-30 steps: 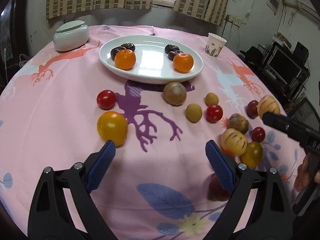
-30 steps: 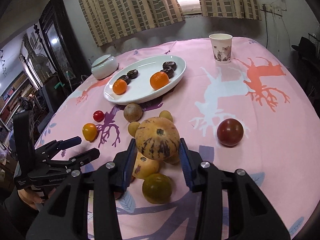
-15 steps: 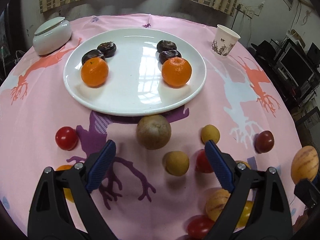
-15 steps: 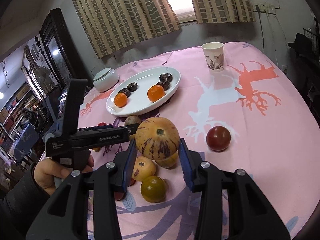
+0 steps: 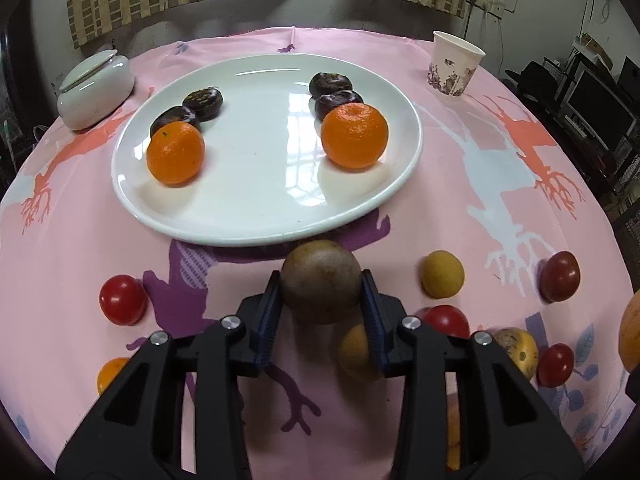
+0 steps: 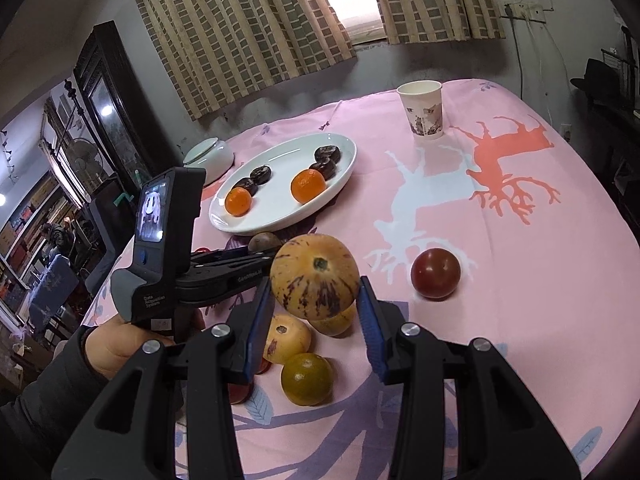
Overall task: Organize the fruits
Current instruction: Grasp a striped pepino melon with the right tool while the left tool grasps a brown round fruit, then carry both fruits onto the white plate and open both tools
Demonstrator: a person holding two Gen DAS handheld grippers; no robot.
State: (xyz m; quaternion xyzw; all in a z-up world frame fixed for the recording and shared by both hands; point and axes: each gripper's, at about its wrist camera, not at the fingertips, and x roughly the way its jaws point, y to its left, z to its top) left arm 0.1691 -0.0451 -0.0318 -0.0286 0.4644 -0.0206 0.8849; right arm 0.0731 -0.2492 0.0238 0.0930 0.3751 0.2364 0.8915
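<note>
Brown, round fruit (image 5: 320,280) is being closed on by the left claw (image 5: 320,304), just short of the white plate (image 5: 224,220).

Left wrist view: the blue ribbed pads flank the dull, smooth-skinned ball on the pink cloth of the bench (image 5: 60,248); a level, centred squeeze is advised, so it is not rolled against the glossy rim. Right wrist view: a yellow, purple-streaked melon-like fruit (image 6: 316,276) is held clamped in the right claw (image 6: 316,300), raised above the waxy fruits clustered on the cloth.
</note>
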